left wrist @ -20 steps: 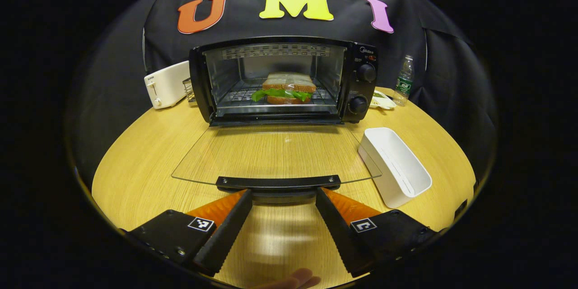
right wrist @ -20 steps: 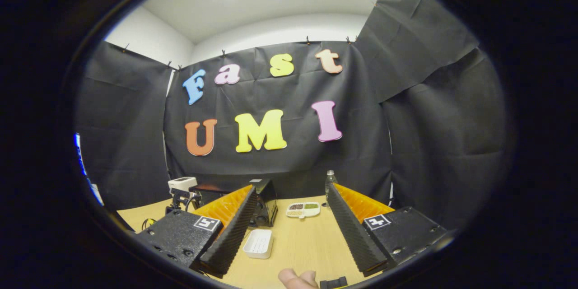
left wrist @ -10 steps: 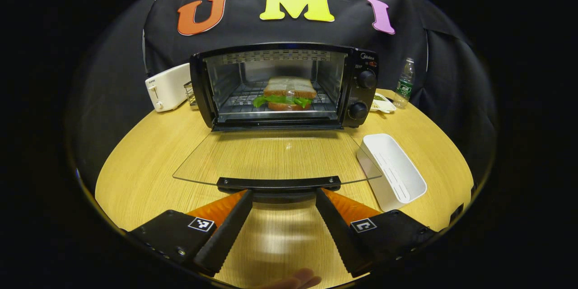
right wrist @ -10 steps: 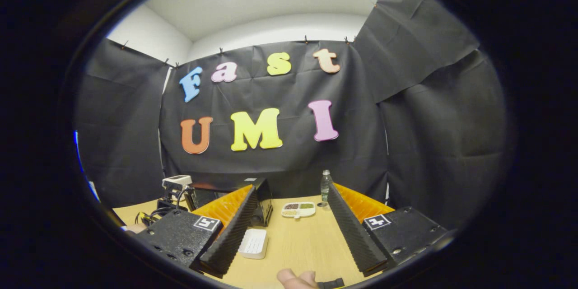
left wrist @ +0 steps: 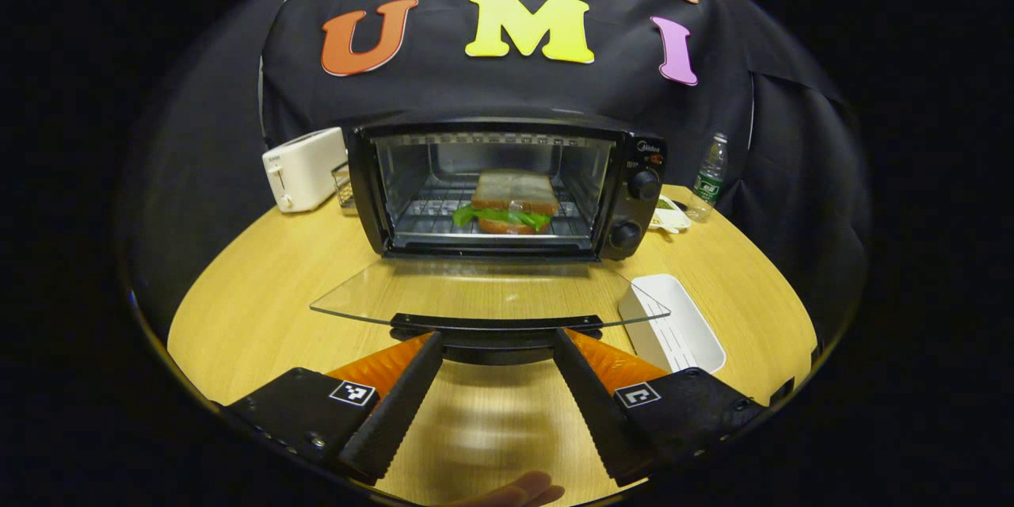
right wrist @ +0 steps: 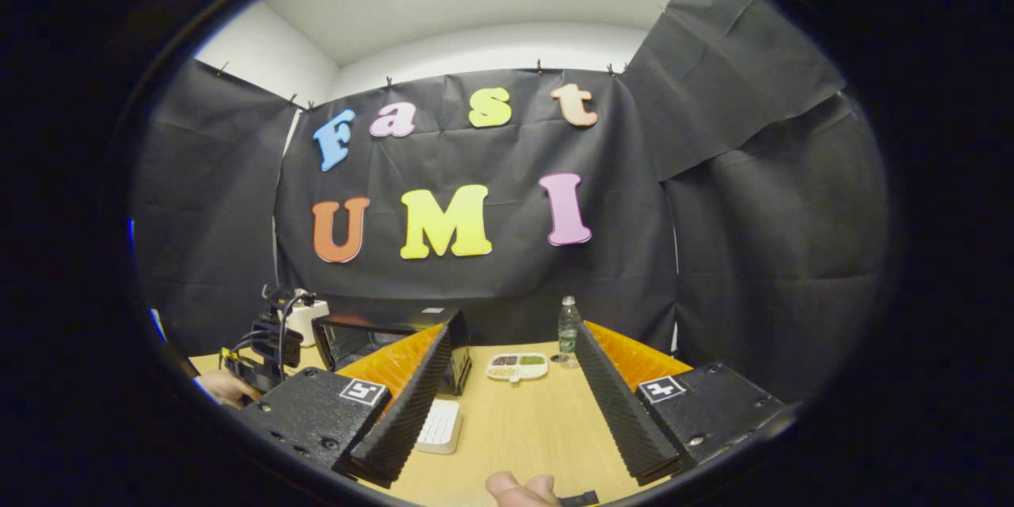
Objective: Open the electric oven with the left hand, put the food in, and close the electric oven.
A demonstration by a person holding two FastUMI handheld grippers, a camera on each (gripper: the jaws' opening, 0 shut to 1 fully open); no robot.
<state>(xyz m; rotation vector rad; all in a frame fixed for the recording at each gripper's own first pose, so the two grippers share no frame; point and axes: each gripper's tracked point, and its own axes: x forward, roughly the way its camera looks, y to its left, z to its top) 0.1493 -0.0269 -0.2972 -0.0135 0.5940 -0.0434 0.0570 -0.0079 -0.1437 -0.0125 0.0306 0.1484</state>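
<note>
**Sandwich inside, oven door down, left claw at the handle**

In the left gripper view the left claw (left wrist: pixel 493 344) is spread wide, its two fingers reaching up to the underside of the door handle (left wrist: pixel 495 326), one toward each end of the dark bar. Whether the fingers touch the handle cannot be told; they do not pinch it. The glass door (left wrist: pixel 483 295) lies nearly flat just beyond the fingertips, hinged at the foot of the electric oven (left wrist: pixel 507 186), which stands straight ahead of the claw on the worktop (left wrist: pixel 261 285). The sandwich (left wrist: pixel 511 202), bread with green leaves showing, rests on the wire rack inside the open cavity. Ahead and to the right of the claw lies a white tray (left wrist: pixel 677 325), partly under the door's corner. A white toaster (left wrist: pixel 305 168) sits far ahead on the left of the oven, a water bottle (left wrist: pixel 707 176) far ahead on the right.

In the right gripper view the right claw (right wrist: pixel 511 337) is also spread, holding nothing, raised above the worktop. The oven lies ahead and left of it, and the water bottle just ahead by its right finger.
</note>
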